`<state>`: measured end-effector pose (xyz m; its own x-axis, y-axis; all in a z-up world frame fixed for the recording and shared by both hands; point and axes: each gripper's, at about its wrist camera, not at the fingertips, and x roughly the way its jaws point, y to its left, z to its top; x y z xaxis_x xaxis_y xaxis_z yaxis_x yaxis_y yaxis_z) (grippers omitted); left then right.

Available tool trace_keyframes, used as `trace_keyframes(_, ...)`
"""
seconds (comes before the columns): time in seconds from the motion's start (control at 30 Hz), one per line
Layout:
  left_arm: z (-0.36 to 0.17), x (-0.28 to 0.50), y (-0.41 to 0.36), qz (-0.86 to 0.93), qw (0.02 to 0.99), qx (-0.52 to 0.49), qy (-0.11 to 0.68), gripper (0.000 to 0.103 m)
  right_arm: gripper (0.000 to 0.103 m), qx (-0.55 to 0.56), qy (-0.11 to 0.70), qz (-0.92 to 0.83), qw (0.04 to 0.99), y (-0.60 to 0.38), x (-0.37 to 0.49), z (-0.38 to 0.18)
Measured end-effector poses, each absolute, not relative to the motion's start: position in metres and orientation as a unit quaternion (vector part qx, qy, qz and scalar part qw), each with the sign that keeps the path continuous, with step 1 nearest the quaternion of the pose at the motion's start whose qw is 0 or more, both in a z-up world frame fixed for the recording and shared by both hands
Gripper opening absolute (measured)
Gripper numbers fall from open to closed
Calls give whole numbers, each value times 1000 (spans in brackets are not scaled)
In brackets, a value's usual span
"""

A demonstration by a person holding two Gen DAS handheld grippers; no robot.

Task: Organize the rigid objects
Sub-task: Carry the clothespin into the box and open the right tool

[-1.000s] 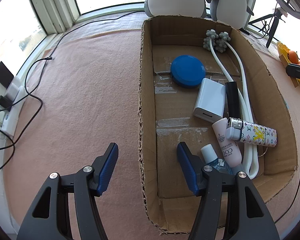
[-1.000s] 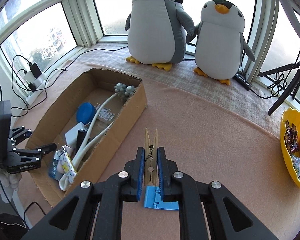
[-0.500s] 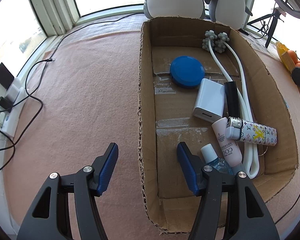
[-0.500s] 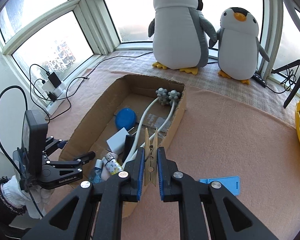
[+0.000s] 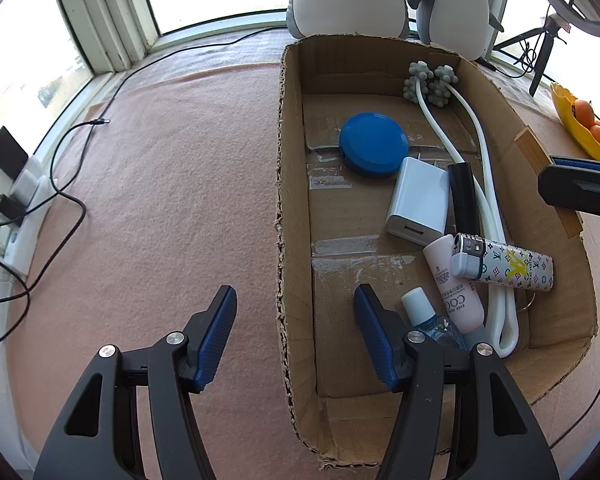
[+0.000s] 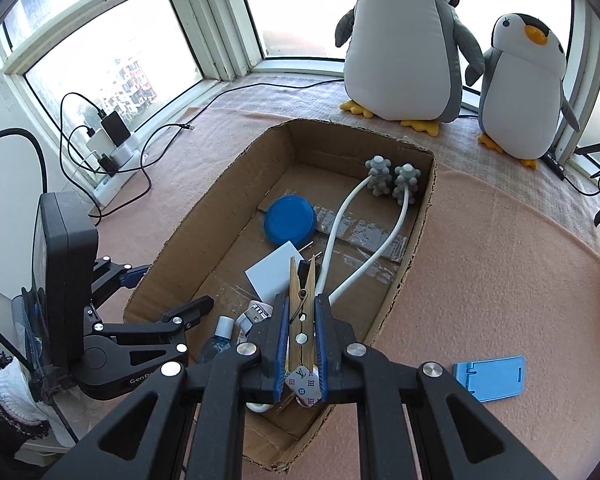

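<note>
Moved since the earlier frames: right claw (image 6: pixel 302 320), carried from the bare desk beside the box to a place over the box's near end; the blue phone stand (image 6: pixel 489 376) once under it now lies off to its right on the desk. Left claw unchanged in place.

Right claw: jaws narrow, clamped on a wooden clothespin (image 6: pixel 301 316) that stands upright between the blue pads, its split tips pointing away from the camera. In the left wrist view this claw enters at the right edge, above the box's right wall.

Left claw (image 5: pixel 294 332): jaws stand apart and hold nothing; they straddle the box's left wall, one finger over the desk, the other inside the box.

Cardboard box (image 5: pixel 290 184): open-topped, on the pink cloth-covered desk (image 5: pixel 172 200). Contents:
- blue round lid (image 5: pixel 373 144), toward the far end
- white charger block (image 5: pixel 418 202), just beside the lid
- black cylinder (image 5: pixel 464 200), right of the charger
- white looped massager (image 5: pixel 488 184) with two grey knobbed heads at the far wall
- pink tube (image 5: pixel 456 292)
- patterned lighter (image 5: pixel 504 266), lying across the tube
- small clear bottle (image 5: pixel 424 316) with white cap, near end

Surroundings: two plush penguins (image 6: pixel 404 56) by the window beyond the box; yellow bowl (image 5: pixel 572 128) holding oranges at right; power strip (image 6: pixel 112 156) with cables at left.
</note>
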<state>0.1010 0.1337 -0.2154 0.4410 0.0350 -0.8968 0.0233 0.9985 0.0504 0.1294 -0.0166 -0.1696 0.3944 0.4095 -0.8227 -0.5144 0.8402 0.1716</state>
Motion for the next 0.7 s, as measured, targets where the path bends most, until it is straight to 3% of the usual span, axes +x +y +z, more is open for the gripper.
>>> trace_keyframes(0.37, -215, 101, 133, 4, 848, 28, 528, 61, 12, -63, 471, 295, 829, -10, 126, -168)
trace_keyframes(0.57, -215, 101, 133, 4, 849, 27, 528, 61, 31, -57, 464, 302, 831, -11, 126, -165)
trace_keyframes(0.7, -215, 101, 133, 4, 848, 28, 529, 61, 34, -57, 463, 312, 828, -9, 125, -164)
